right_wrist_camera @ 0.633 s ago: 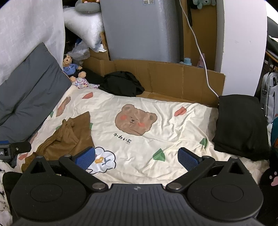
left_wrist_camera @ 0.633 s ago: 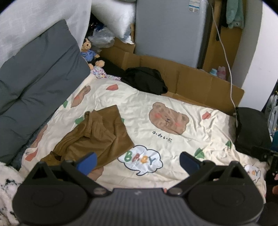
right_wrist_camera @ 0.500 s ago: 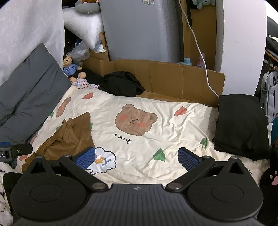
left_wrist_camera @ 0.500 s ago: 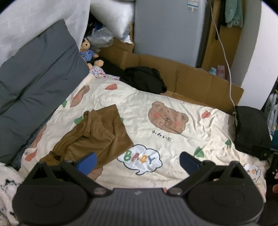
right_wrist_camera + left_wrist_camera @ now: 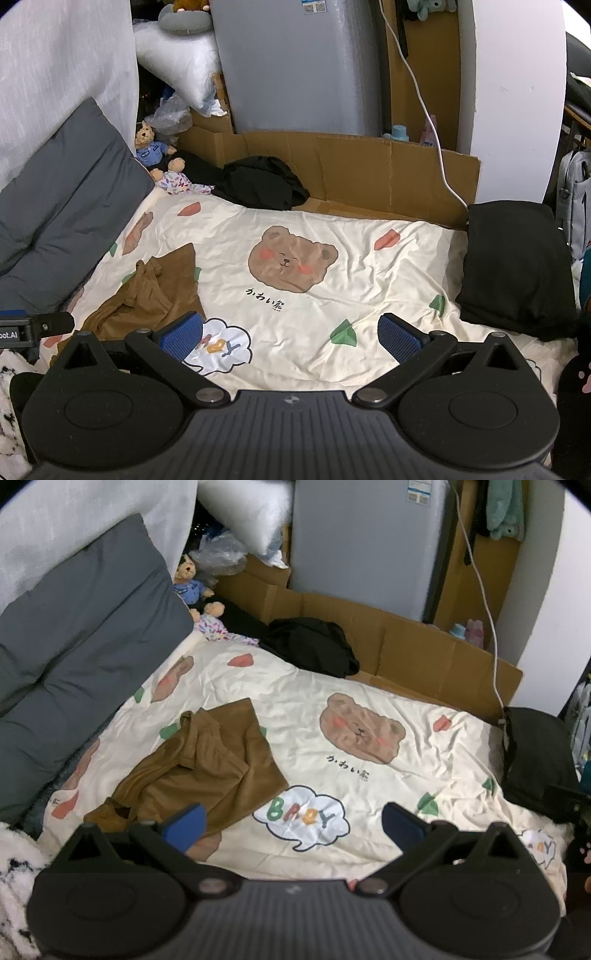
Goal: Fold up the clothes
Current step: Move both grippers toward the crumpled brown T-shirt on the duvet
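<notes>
Just beyond left fingers (image 5: 183, 822), rumpled brown garment (image 5: 207, 771).

The left claw's blue pad (image 5: 183, 824) hides the brown garment's (image 5: 207, 771) near edge.

Brown garment (image 5: 199, 771): soft matt cloth, rumpled. Bedsheet (image 5: 424, 775): printed matt cotton-like cloth, creased. Cardboard (image 5: 391, 177), 12 o'clock: plain, matt. Gripper pads (image 5: 183, 336): blue, ribbed.

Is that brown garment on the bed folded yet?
No. The brown garment lies crumpled, with uneven bunched layers and ragged edges.
</notes>
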Demonstrator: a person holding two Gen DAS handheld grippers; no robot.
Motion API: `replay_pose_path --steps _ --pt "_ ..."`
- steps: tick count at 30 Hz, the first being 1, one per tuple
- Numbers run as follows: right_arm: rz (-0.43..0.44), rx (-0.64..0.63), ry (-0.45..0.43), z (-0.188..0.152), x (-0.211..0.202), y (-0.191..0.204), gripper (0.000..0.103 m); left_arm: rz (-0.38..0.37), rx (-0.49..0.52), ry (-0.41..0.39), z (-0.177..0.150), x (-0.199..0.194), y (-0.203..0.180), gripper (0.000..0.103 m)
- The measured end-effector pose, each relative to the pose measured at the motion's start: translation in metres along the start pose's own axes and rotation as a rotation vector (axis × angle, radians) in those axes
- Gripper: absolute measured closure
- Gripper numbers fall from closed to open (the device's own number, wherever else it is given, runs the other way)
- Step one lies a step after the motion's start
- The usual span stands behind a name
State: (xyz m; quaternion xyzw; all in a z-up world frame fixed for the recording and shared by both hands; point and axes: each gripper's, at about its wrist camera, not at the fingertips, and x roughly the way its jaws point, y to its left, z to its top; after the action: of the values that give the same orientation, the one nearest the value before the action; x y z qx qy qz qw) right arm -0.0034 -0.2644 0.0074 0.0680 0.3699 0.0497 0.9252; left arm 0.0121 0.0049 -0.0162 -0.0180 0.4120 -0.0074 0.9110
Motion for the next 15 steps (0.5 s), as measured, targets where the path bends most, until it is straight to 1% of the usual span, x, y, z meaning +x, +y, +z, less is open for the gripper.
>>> replay_pose_path --steps 2,5,9,15 --pt "0.004 0.017 -0.008 -0.008 -0.001 0.001 0.000 -0.001 -0.006 0.000 0.001 0.003 0.004 0.000" --pt "0.023 0.044 -0.014 -0.008 -0.001 0.000 0.000 0.001 -0.013 0.001 0.002 0.005 0.008 0.000" --pt "0.024 0.024 -0.018 -0.005 0.001 0.003 0.000 0.007 -0.019 0.018 0.001 0.011 0.016 0.000" --pt "0.037 0.006 -0.025 0.000 0.007 0.009 0.000 0.038 -0.039 0.024 0.002 0.017 0.031 0.000"
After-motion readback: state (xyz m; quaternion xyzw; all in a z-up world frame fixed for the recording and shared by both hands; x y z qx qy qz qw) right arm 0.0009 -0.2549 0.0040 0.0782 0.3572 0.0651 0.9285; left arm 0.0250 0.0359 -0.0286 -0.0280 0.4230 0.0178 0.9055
